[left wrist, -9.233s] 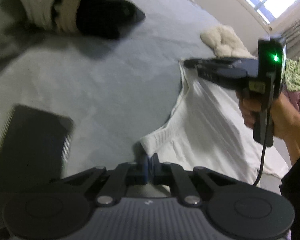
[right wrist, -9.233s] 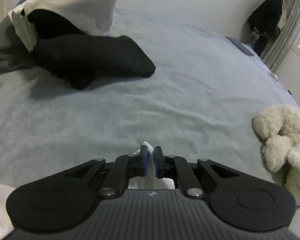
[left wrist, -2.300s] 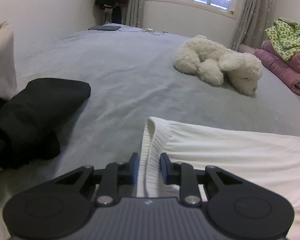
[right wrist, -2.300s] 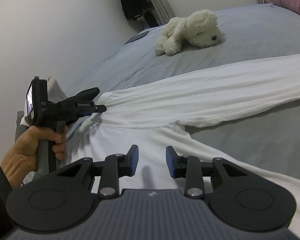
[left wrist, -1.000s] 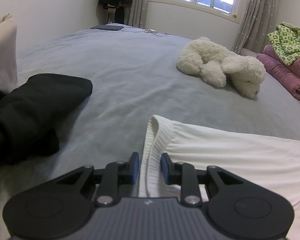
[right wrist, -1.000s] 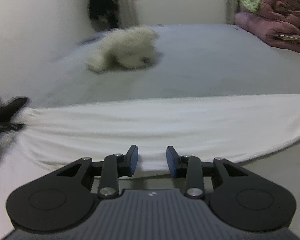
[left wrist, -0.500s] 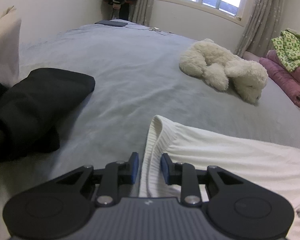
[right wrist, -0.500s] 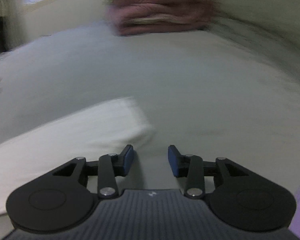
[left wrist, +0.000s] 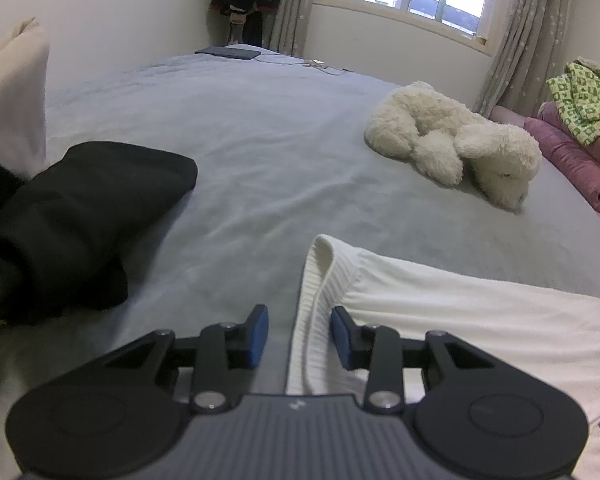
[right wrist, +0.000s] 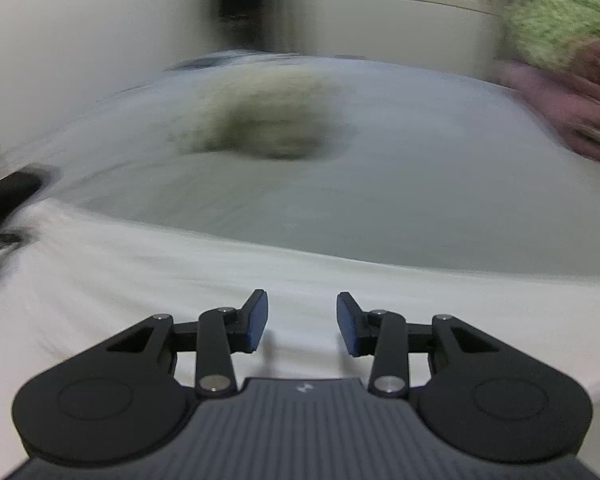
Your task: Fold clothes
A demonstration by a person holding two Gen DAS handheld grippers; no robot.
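A white long-sleeved garment (left wrist: pixel 440 304) lies spread on the grey bed (left wrist: pixel 260 140). Its ribbed edge (left wrist: pixel 312 280) runs between the blue pads of my left gripper (left wrist: pixel 298 336), whose jaws are opening. A strip of sheet shows between the left pad and the cloth, so the pads no longer pinch it. In the blurred right wrist view, my right gripper (right wrist: pixel 302 320) hovers open just over the white garment (right wrist: pixel 180 280), with nothing between its fingers.
A folded black garment (left wrist: pixel 80 208) lies to the left, with a cream cloth (left wrist: pixel 12 92) behind it. A white plush toy (left wrist: pixel 452 148) rests further back on the right. Pink bedding with a green patterned cloth (left wrist: pixel 580 120) is piled at the right edge.
The left jaws have spread apart around the ribbed edge, while that hand stayed put. The right gripper swung out to the sleeve end on the right, then back over the garment, staying open.
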